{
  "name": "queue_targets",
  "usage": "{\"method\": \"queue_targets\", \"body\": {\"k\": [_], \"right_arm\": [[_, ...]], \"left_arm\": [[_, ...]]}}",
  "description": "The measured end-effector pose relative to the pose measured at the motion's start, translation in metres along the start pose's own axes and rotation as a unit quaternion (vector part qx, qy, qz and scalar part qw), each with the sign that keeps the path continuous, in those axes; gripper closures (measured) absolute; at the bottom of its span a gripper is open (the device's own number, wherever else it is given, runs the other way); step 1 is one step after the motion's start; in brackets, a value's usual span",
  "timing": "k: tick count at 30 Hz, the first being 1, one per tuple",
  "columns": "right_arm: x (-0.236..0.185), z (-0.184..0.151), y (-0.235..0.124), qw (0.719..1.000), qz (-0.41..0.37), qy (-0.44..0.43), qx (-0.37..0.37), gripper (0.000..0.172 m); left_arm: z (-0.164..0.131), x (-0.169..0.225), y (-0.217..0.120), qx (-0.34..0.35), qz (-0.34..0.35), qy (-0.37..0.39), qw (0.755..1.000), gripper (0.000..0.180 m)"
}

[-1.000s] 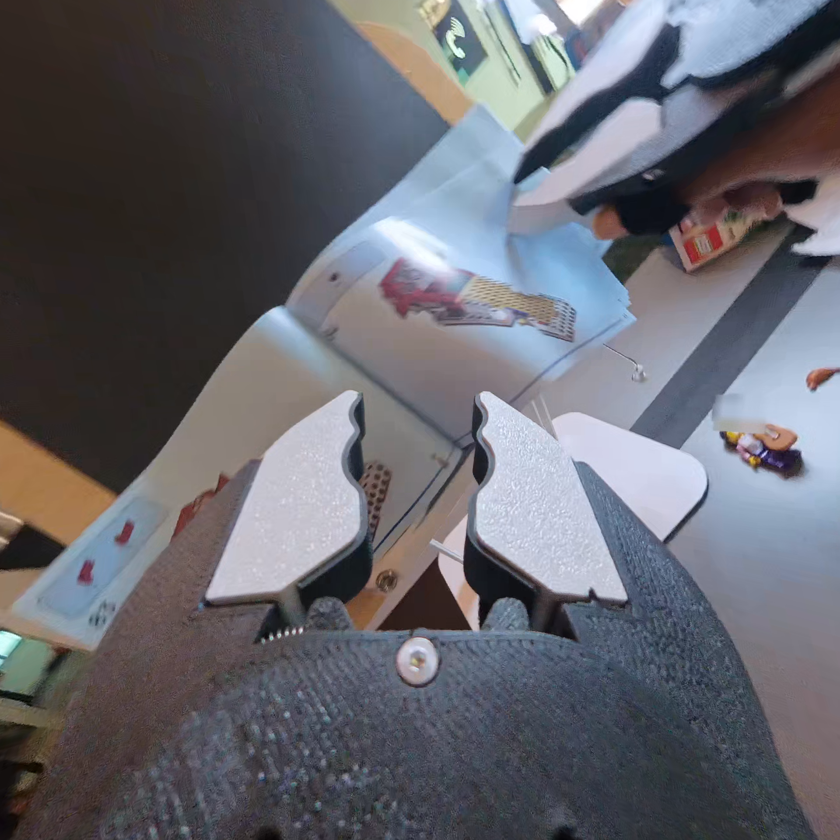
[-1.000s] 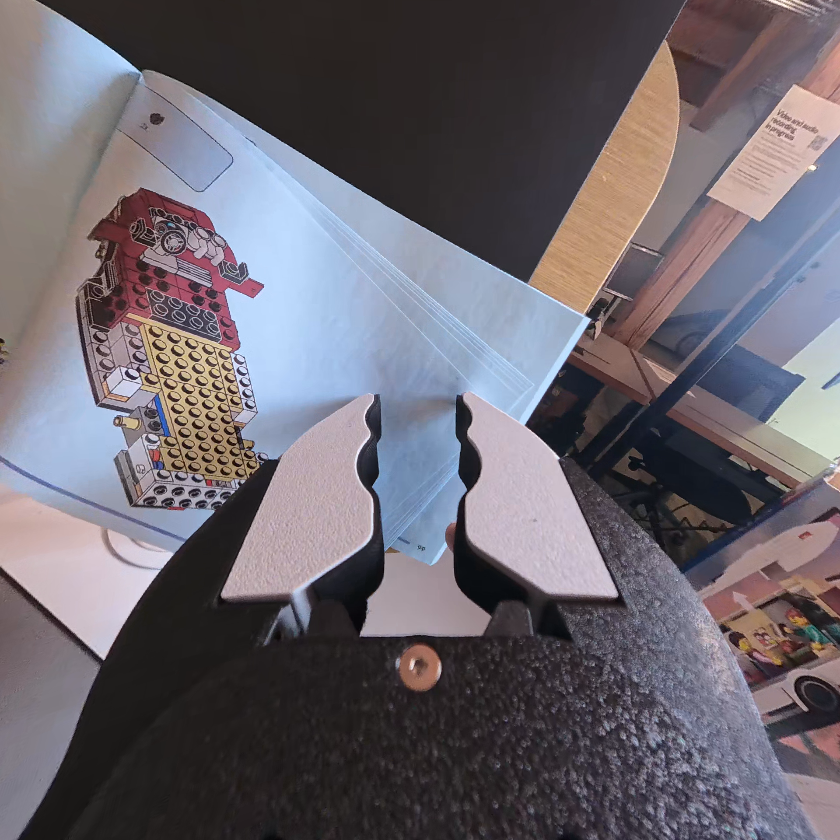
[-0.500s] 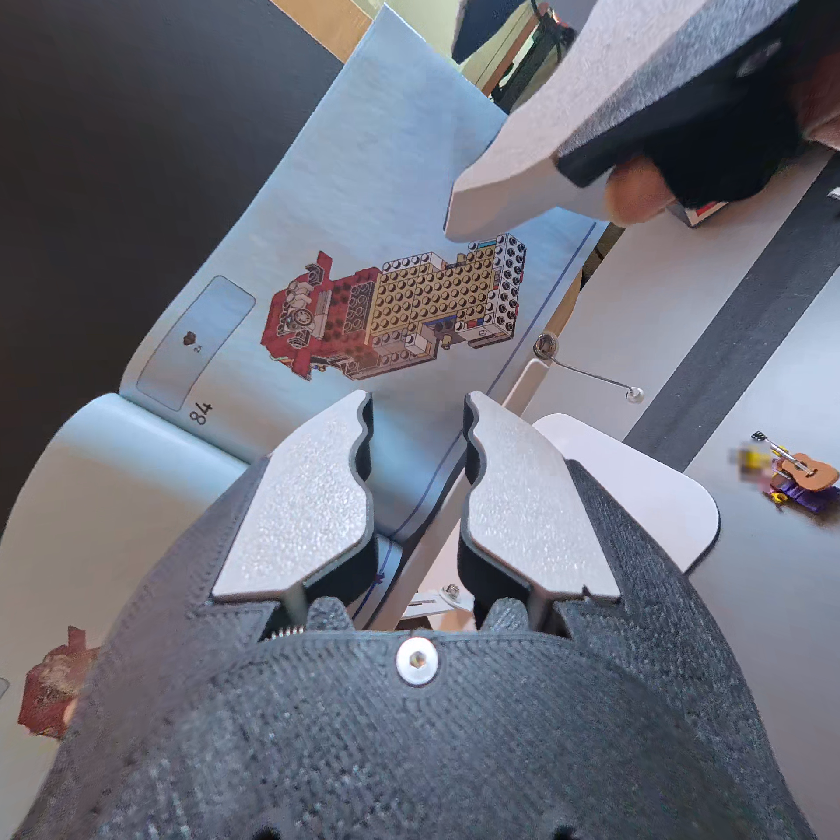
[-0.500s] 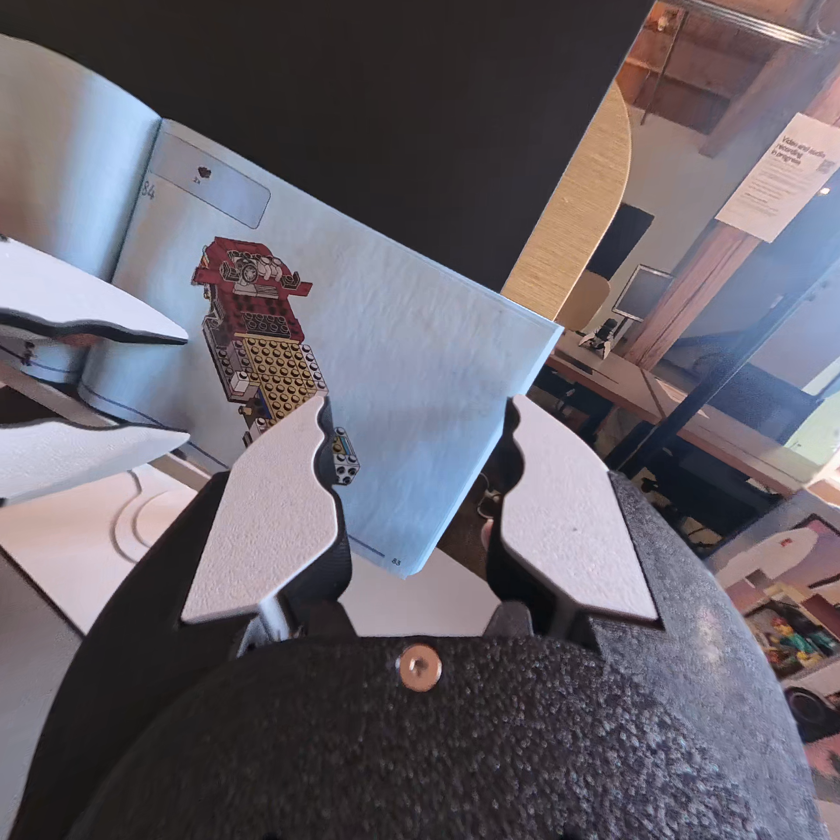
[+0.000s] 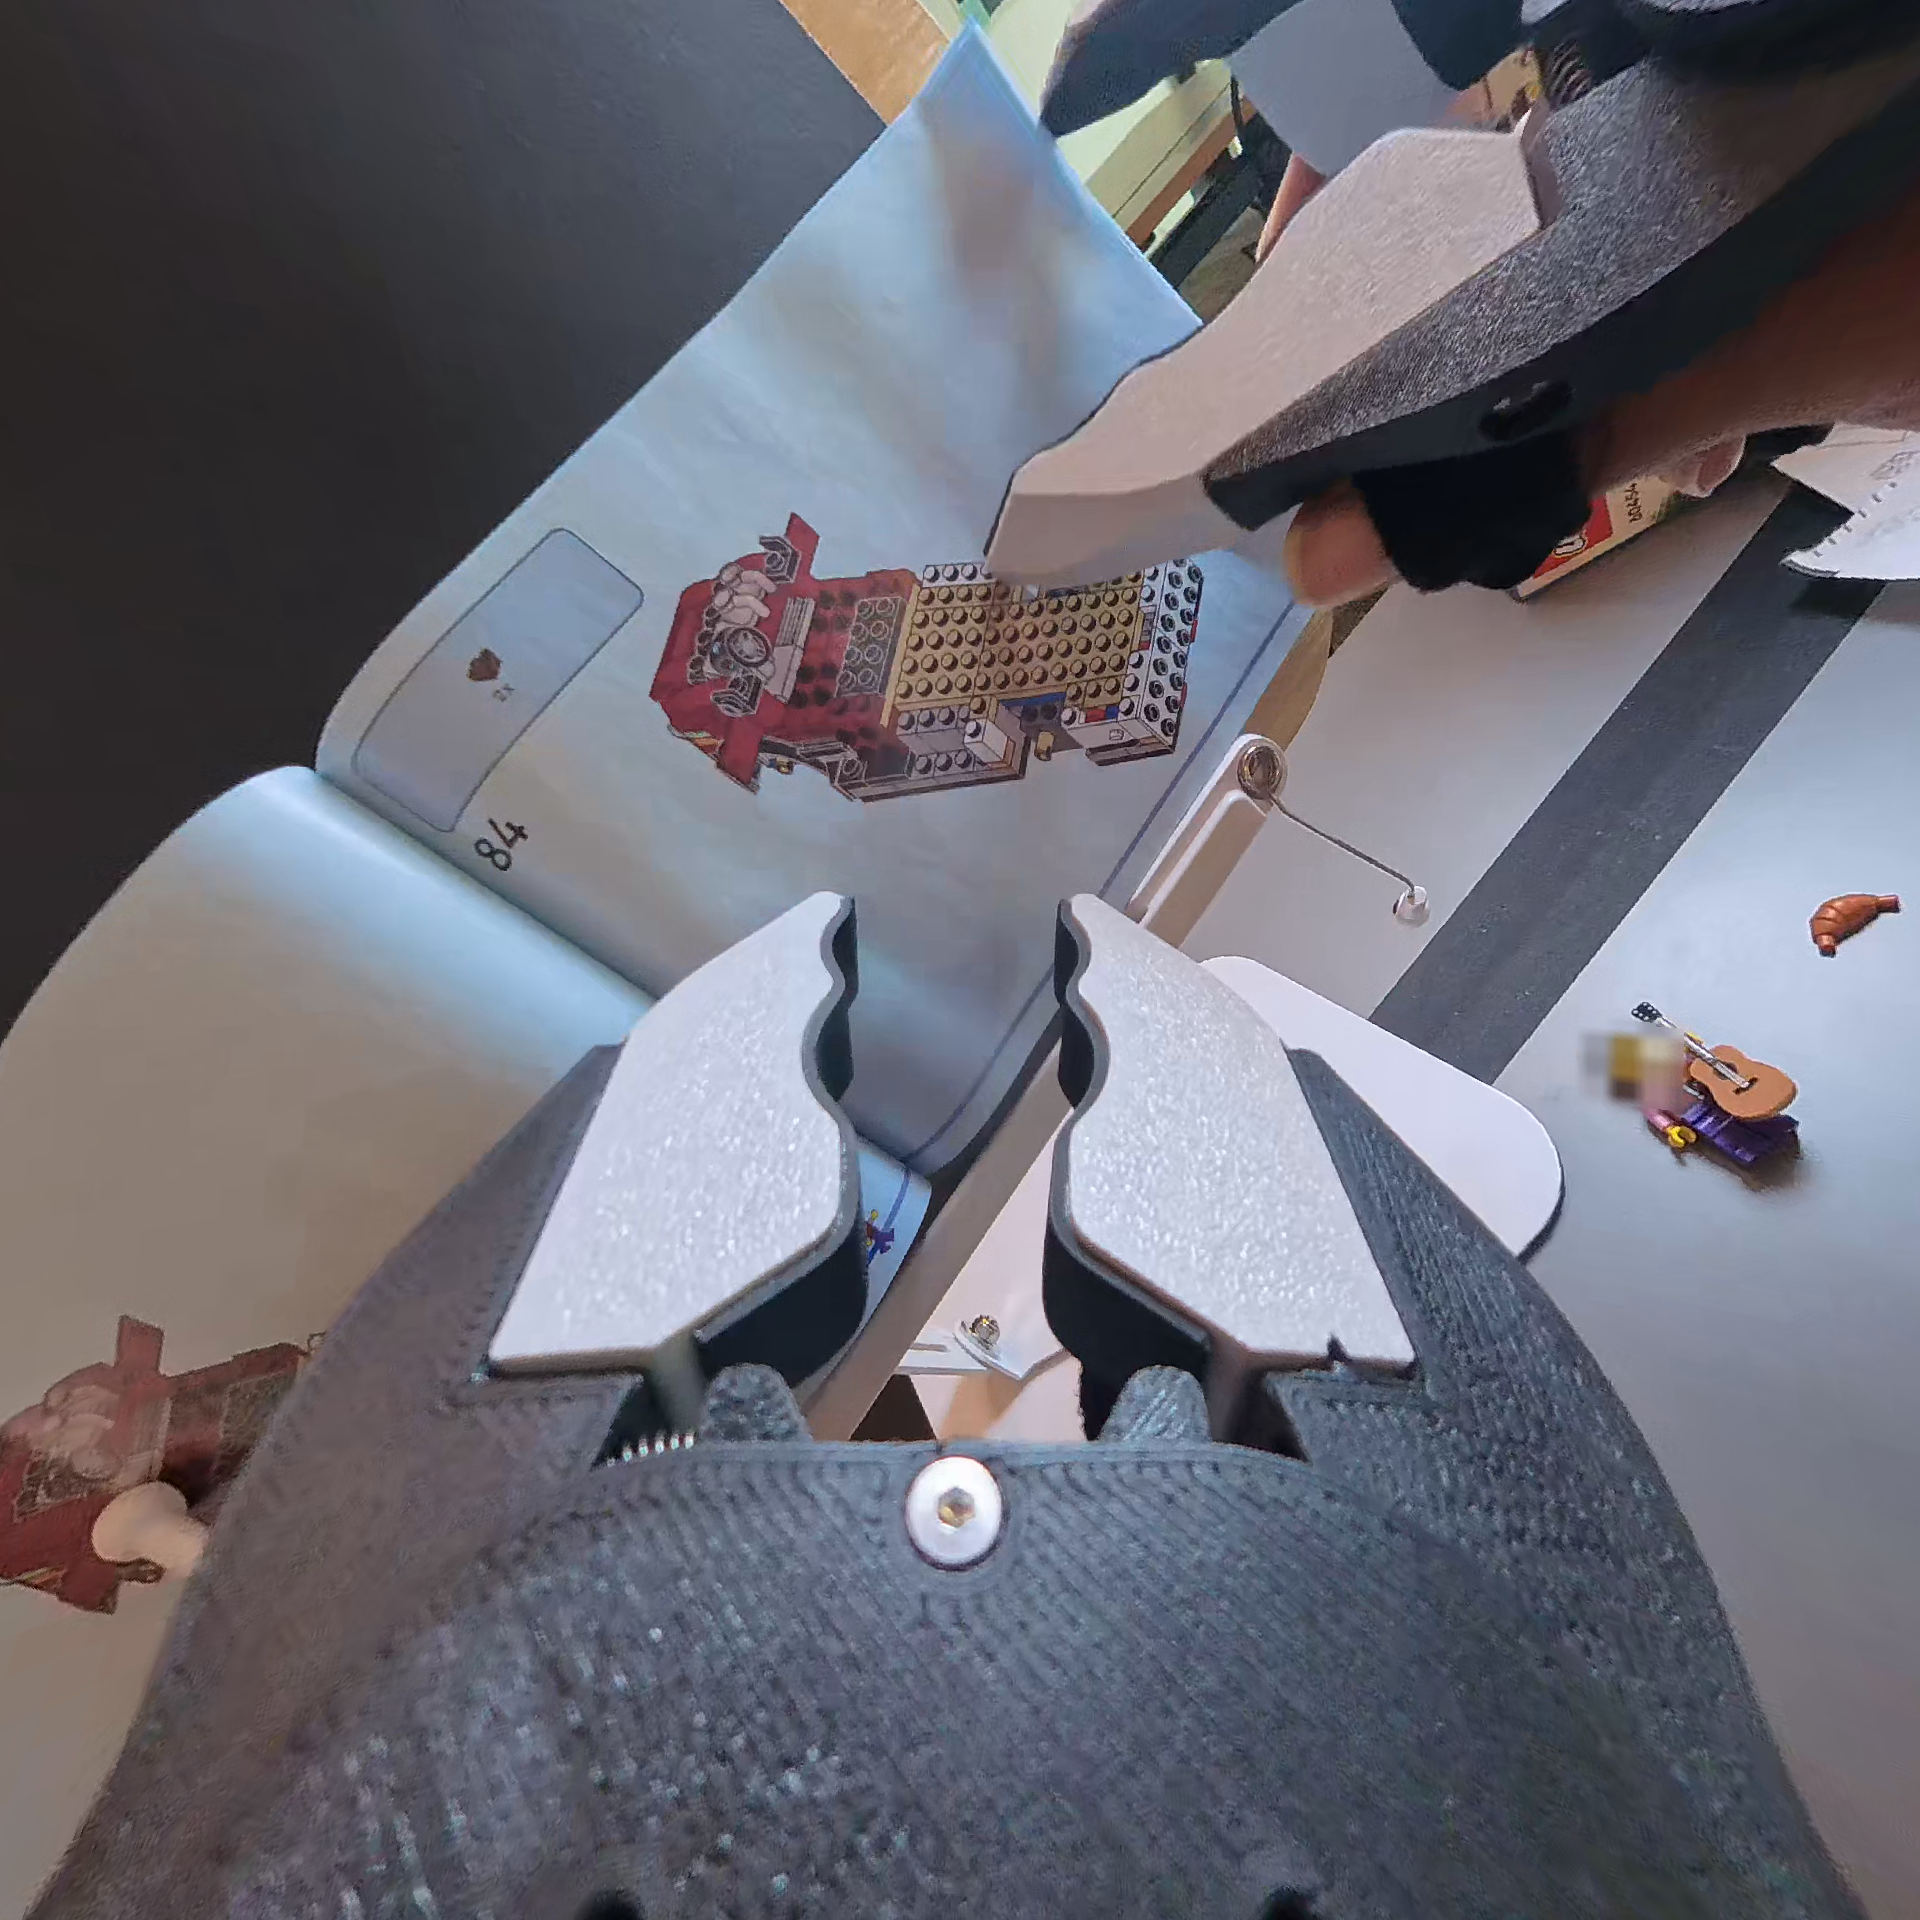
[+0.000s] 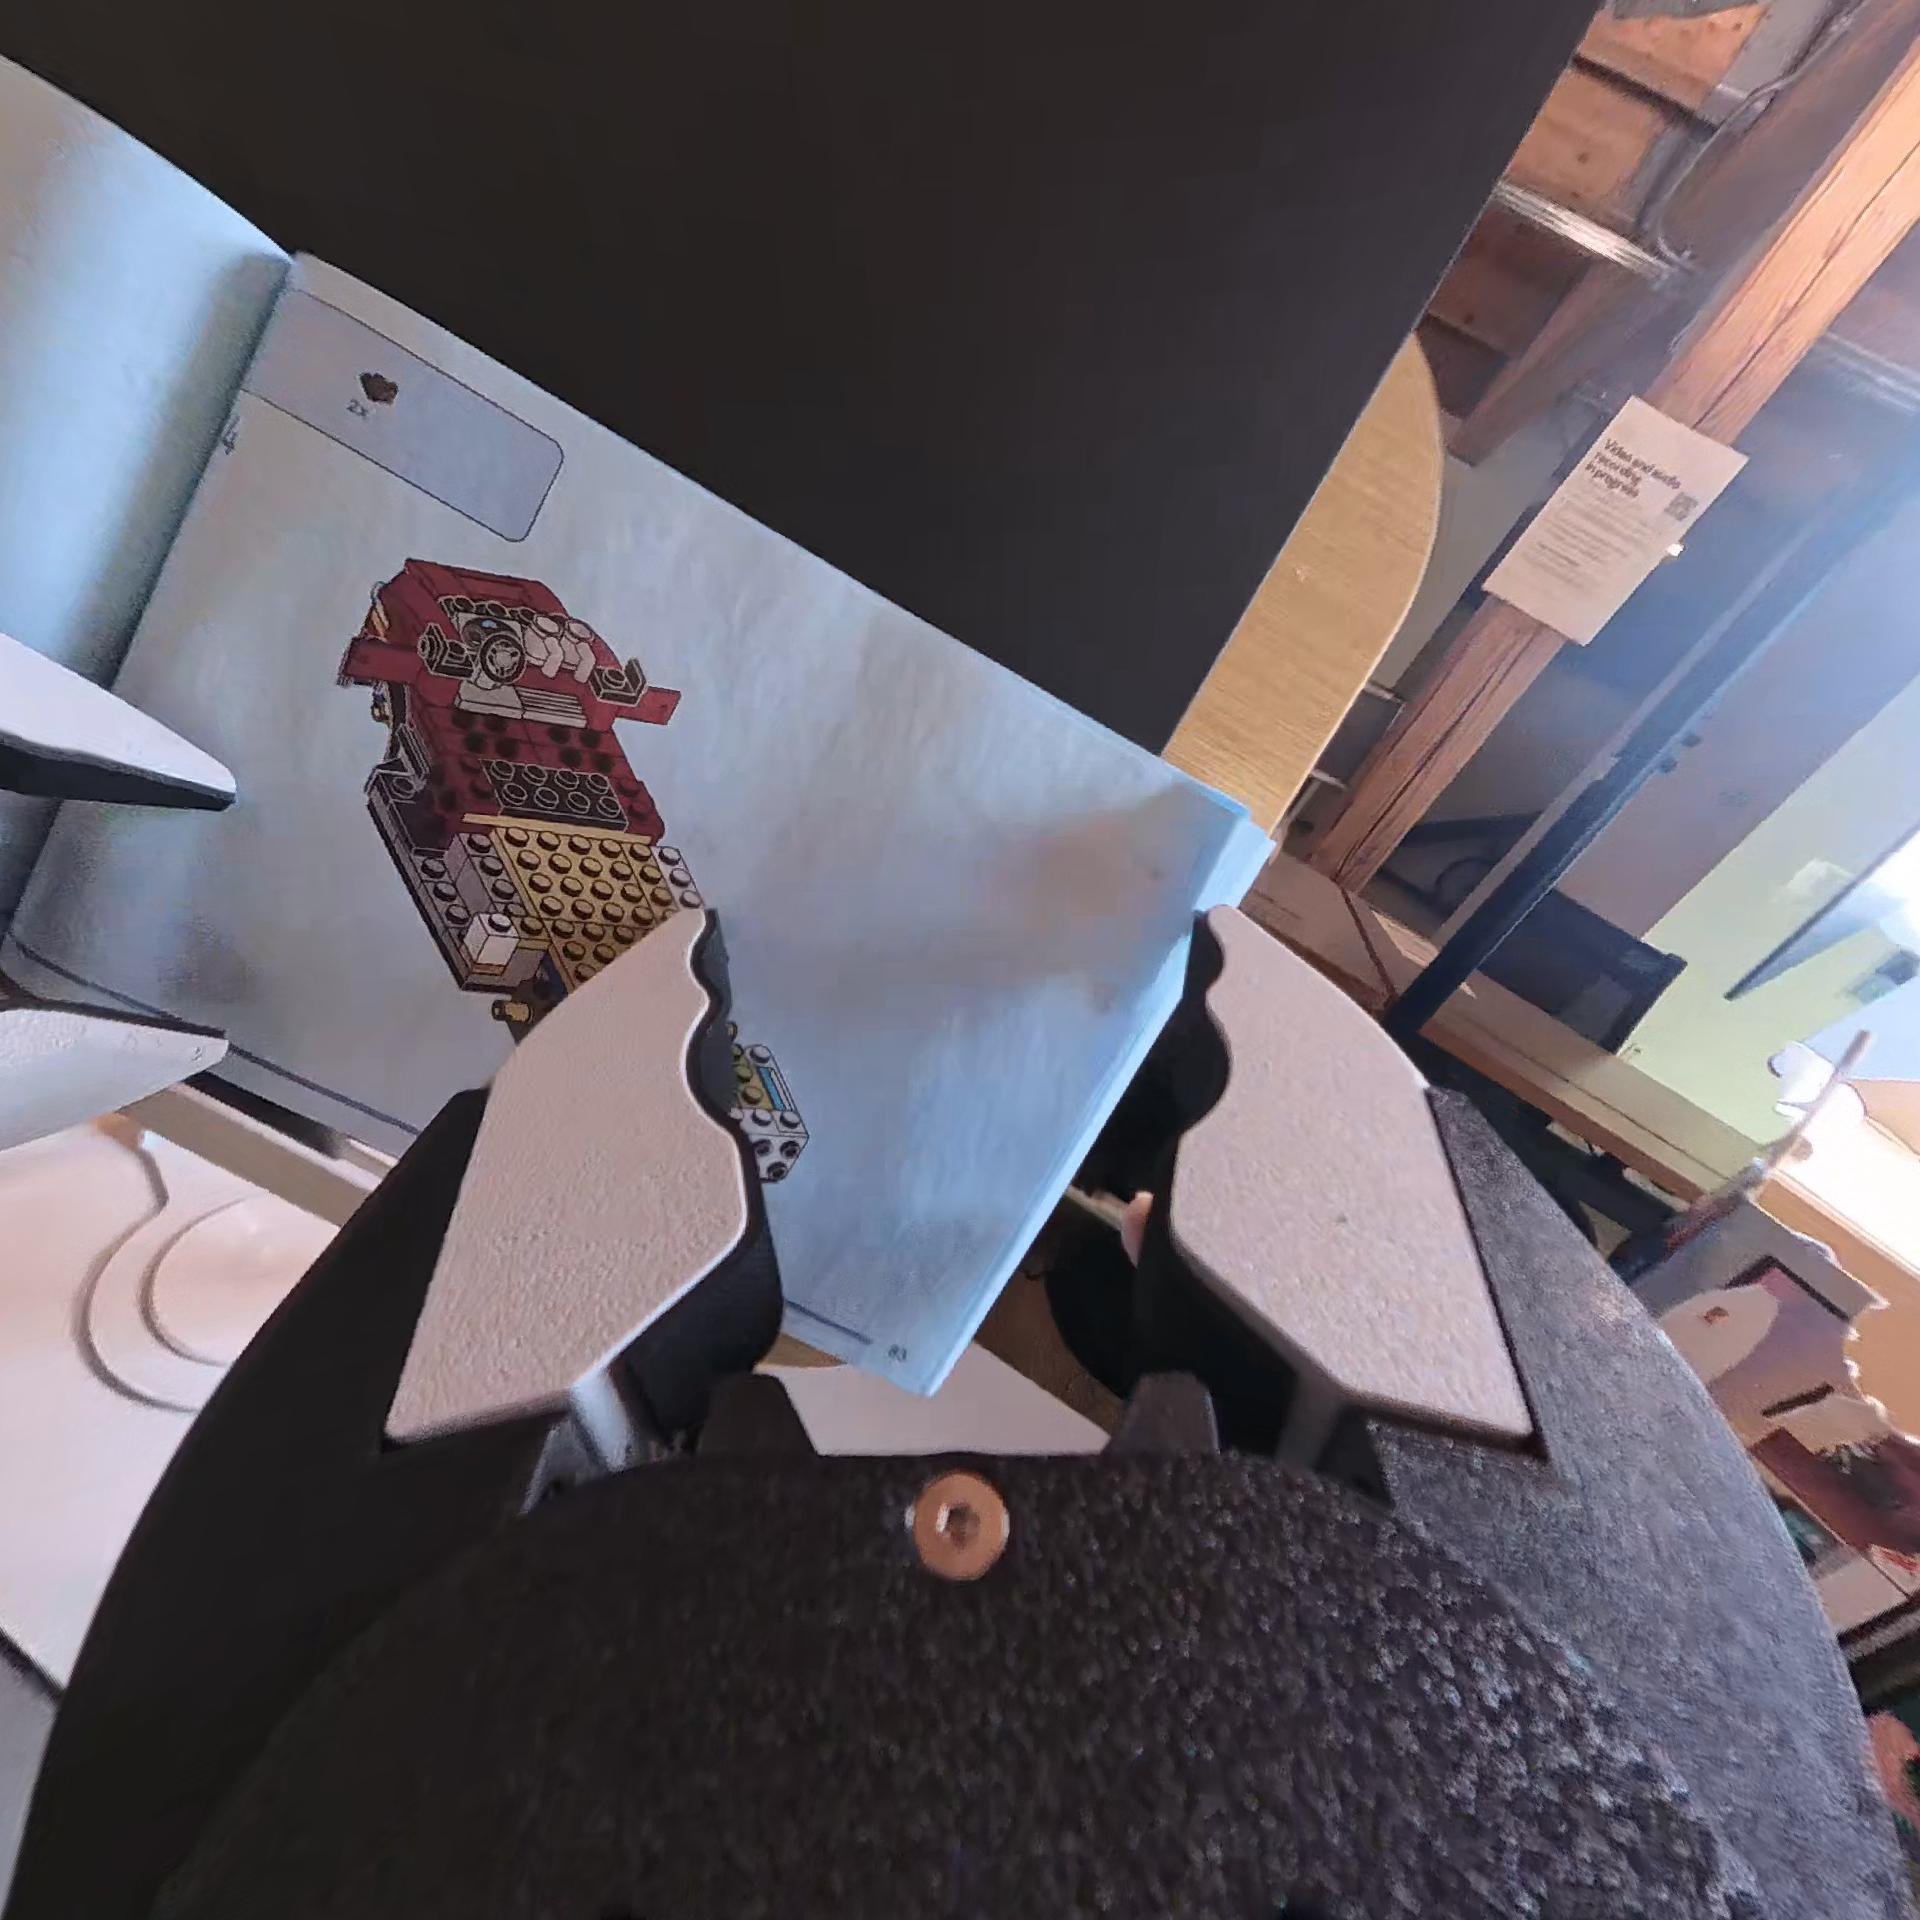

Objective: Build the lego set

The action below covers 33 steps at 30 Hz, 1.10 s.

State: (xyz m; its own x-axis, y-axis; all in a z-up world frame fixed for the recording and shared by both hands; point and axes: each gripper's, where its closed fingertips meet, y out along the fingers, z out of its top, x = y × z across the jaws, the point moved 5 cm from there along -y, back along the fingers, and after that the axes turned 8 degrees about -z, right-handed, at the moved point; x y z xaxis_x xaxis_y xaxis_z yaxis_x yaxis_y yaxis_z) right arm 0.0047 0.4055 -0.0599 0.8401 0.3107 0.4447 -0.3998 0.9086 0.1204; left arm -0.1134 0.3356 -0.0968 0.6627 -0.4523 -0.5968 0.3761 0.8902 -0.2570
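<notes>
A light blue instruction booklet (image 5: 883, 416) stands open on a white stand (image 5: 1403, 1081), showing a drawing of a red and tan brick vehicle. My left gripper (image 5: 956, 935) is open in front of the booklet's lower edge, with nothing between its pads. My right gripper (image 6: 956, 935) is wide open in front of the right page (image 6: 883, 831); the page's outer edge lies close to the right finger (image 6: 1299, 1143), unpressed. One right gripper finger (image 5: 1247, 416) hovers over the drawing in the left wrist view. The left gripper's fingers (image 6: 104, 748) show at the left edge of the right wrist view.
A black board (image 5: 312, 312) stands behind the booklet. The stand's wire page holder (image 5: 1340, 847) sticks out to the right. On the grey table lie a toy figure with a guitar (image 5: 1714, 1091), a brown croissant piece (image 5: 1860, 914) and a red box (image 5: 1579, 551).
My right gripper's jaws have opened wide, and the fanned pages now lie flat on the right side. My left gripper's jaws have narrowed a little and it has come closer to the booklet.
</notes>
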Motion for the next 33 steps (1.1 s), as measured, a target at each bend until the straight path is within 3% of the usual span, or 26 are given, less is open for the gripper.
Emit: {"method": "queue_targets", "body": {"k": [2, 4, 12, 17, 23, 27, 29, 33], "right_arm": [[-0.001, -0.001, 0.004, 1.0, 0.007, 0.005, -0.011, 0.08], [0.001, 0.003, 0.002, 1.0, 0.006, 0.015, 0.0, 0.084], [0.011, 0.009, -0.02, 0.996, -0.048, 0.02, 0.066, 0.118], [0.003, 0.007, -0.014, 0.998, -0.013, -0.015, 0.052, 0.088], [-0.002, 0.001, 0.006, 1.0, 0.025, -0.009, 0.008, 0.077], [-0.004, 0.002, 0.008, 0.999, 0.029, -0.011, 0.009, 0.078], [-0.007, 0.003, 0.007, 0.999, 0.032, -0.02, 0.015, 0.087], [-0.014, 0.007, 0.002, 0.998, 0.034, -0.038, 0.023, 0.122]], "left_arm": [[0.0, 0.0, 0.001, -0.003, 0.001, 0.004, 1.0, 0.144], [0.0, 0.0, 0.001, 0.001, 0.0, 0.0, 1.0, 0.144], [-0.002, 0.0, -0.001, 0.008, -0.006, -0.006, 1.0, 0.144], [-0.001, 0.0, 0.0, 0.007, -0.007, -0.007, 1.0, 0.144], [-0.002, 0.0, 0.0, 0.007, -0.005, -0.005, 1.0, 0.144], [-0.003, -0.001, -0.001, 0.007, -0.006, -0.007, 1.0, 0.145], [-0.003, -0.001, -0.001, 0.008, -0.006, -0.007, 1.0, 0.145], [-0.001, 0.0, -0.005, 0.016, -0.006, -0.016, 1.0, 0.145]]}}
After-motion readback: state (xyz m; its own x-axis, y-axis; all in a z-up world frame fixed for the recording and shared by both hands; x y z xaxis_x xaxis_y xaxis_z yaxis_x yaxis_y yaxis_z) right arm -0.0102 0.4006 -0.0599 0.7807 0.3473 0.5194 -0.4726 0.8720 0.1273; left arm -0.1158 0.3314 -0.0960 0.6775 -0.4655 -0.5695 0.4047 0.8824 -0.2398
